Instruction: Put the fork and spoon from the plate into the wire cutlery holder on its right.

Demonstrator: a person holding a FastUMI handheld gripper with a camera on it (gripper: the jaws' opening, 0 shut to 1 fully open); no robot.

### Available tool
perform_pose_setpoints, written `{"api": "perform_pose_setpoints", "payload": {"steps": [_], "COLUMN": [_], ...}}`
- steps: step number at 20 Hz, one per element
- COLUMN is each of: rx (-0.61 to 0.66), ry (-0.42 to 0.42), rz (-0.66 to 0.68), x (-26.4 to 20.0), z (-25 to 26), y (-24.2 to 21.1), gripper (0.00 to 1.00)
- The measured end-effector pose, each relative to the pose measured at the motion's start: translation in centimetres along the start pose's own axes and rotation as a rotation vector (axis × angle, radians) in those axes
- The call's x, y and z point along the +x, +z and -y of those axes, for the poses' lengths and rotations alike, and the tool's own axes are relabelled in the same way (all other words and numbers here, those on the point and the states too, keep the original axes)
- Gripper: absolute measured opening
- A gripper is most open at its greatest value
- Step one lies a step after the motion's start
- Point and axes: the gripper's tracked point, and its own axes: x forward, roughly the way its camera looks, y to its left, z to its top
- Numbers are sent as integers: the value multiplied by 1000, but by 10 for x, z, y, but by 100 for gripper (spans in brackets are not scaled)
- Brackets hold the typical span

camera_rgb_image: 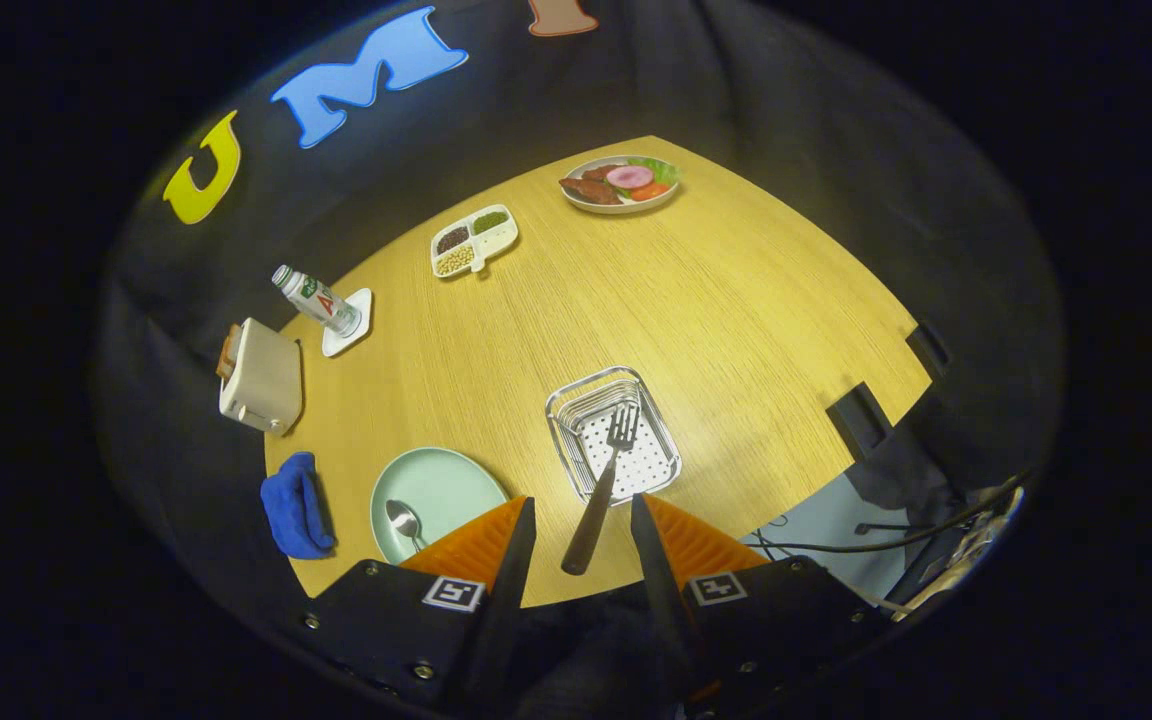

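Observation:
My gripper [581,505] hangs above the table's near edge, open, with a wide gap between its fingers. A dark-handled fork [598,490] lies in that gap without touching either finger. Its tines are down over the perforated floor of the wire cutlery holder [663,437] and its handle points back toward me. I cannot tell whether the fork rests in the holder or is in the air. The holder stands just ahead of the fingers. To its left is the pale green plate [446,485], partly hidden by my left finger, with the spoon [403,521] lying on it.
A blue cloth [294,506] and a cream toaster [261,378] sit left of the plate. Farther back are a bottle [316,299] on a white coaster, a divided dish of beans [474,240] and a plate of food [622,183]. Black clamps [861,420] sit on the table's right edge.

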Motion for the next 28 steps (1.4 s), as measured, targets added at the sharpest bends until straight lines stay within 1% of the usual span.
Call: {"api": "perform_pose_setpoints", "payload": {"steps": [6,14,17,23,28], "rx": [-103,-244,-305,-418,-513], "ry": [46,123,144,186,187], "rz": [-15,-95,-136,-249,-335], "x": [10,29,36,53,76], "z": [-34,-86,-104,-131,-139], "y": [1,-17,-34,-86,-126], "gripper": [60,60,60,60,60]}}
